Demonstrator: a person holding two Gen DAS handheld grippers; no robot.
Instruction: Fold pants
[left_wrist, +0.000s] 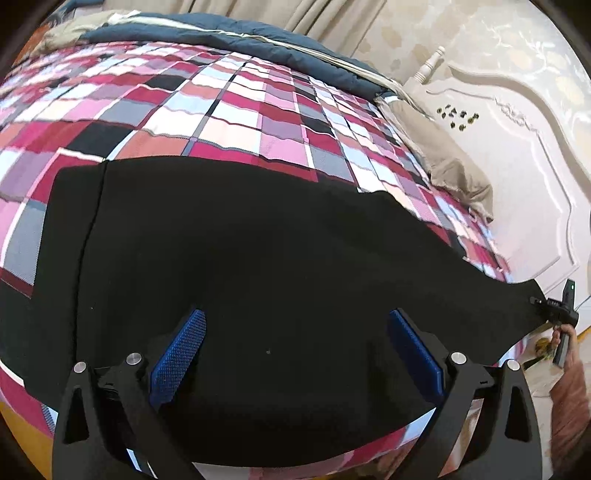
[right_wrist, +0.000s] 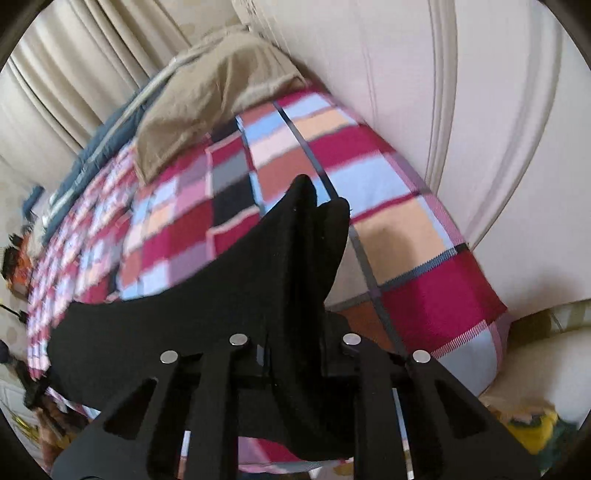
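The left gripper (left_wrist: 295, 354) is held wide apart over the black pants (left_wrist: 240, 266), with nothing pinched between its blue pads (left_wrist: 181, 354). The pants are spread flat across the checked bedspread (left_wrist: 207, 110) of the bed. One end of the pants is clamped in the right gripper (right_wrist: 295, 354) and raised off the bedspread.

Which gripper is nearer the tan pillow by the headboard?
Right. The right gripper, shut on the black pants, is at the bed's headboard end, closer to the tan pillow. The left gripper hangs open over the pants farther away.
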